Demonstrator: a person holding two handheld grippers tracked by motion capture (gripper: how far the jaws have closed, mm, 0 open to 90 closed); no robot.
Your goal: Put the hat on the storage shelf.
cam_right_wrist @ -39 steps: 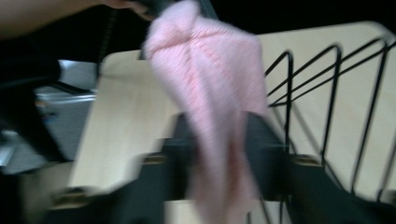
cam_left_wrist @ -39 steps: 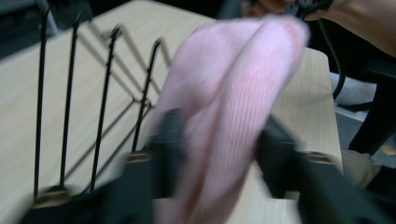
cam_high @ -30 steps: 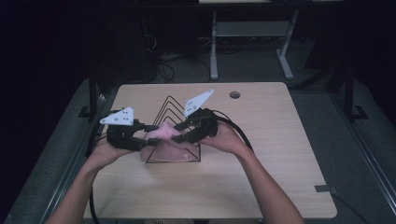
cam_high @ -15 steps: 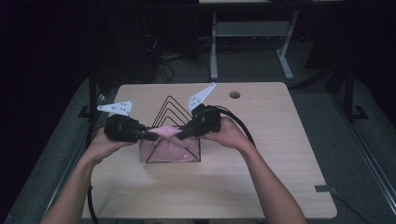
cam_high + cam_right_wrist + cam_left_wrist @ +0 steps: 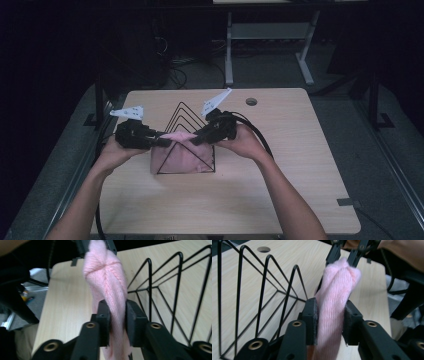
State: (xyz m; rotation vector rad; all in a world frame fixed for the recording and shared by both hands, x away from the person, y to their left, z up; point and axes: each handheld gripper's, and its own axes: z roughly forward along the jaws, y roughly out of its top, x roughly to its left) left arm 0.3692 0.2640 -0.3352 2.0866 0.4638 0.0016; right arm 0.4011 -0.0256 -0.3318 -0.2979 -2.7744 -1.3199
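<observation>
Dim room, dark floor; light wooden table (image 5: 280, 195) at centre, one round hole (image 5: 251, 101) near its far edge.

Cloth (image 5: 181, 155): pink knit, held up at mid-table, just left of centre, its top edge stretched between both grippers, the rest hanging to the tabletop. In the high view it hangs at the near end of the rack, whose nearest wire crosses in front of it. In the left gripper view the cloth (image 5: 332, 307) runs as a bunched band from that gripper's jaws to the other gripper farther off.

Left gripper (image 5: 159, 141): clamped on the cloth's left end, pads (image 5: 311, 320) pressing the knit from both sides.

Right gripper (image 5: 197, 138): clamped on the cloth's right end; knit squeezed between its pads (image 5: 132, 320).

Rack (image 5: 186, 117): black wire, triangular dividers in a row running from the cloth toward the far edge.

Desk frame (image 5: 267, 35): pale legs, beyond the table on the floor.
</observation>
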